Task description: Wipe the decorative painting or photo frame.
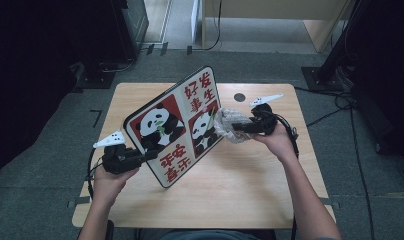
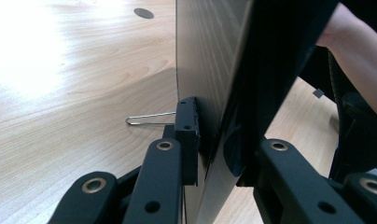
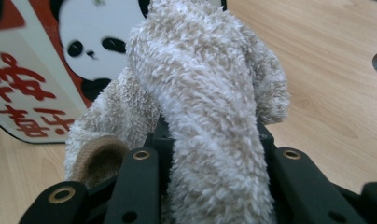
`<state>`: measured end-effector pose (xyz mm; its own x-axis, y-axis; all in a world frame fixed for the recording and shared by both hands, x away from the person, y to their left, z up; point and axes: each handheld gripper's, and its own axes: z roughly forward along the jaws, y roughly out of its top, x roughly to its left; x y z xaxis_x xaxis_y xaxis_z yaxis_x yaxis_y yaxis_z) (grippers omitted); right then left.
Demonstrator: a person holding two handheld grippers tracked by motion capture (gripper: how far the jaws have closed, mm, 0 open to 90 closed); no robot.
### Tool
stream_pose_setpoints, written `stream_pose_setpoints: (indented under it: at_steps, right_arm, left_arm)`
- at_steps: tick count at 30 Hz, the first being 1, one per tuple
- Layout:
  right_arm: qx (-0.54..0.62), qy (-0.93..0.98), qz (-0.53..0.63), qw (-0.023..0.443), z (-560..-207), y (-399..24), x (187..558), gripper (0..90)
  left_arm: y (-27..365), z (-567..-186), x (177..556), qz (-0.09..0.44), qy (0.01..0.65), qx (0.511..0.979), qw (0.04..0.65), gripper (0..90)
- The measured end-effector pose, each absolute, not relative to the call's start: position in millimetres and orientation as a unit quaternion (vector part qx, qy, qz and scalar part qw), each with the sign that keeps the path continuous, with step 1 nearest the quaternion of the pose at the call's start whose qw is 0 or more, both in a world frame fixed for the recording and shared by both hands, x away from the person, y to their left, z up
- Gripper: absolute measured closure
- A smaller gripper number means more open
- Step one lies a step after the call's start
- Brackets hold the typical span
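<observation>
Fluffy beige cloth (image 3: 210, 116) bulges up between the black jaws in the right gripper view, pinched firmly by the right gripper (image 1: 242, 128), whose jaws are pressed together on it. From above, that cloth sits against the printed face of the panda board (image 1: 177, 127), at about three o'clock from the board's middle. Panda pictures and red characters cover the board, which stands tilted above the wooden table (image 1: 240, 185), near its centre. At the board's eight o'clock edge the left gripper (image 1: 149, 155) clamps it, one pad on each face, as the left gripper view shows edge-on. Behind the board there, a bent wire clip (image 2: 147, 120) lies on the tabletop.
</observation>
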<state>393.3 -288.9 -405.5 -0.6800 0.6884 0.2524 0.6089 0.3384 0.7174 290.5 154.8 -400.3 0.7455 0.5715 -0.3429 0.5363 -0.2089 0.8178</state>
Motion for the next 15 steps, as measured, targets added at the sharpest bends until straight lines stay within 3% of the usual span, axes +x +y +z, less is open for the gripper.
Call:
stream_pose_setpoints:
  at_steps: [15]
  right_arm:
    - [0.36, 0.82, 0.442, 0.059, -349, -265, 397, 66.1]
  left_arm:
    - [155, -401, 291, 0.017, 0.357, 0.775, 0.521, 77.1]
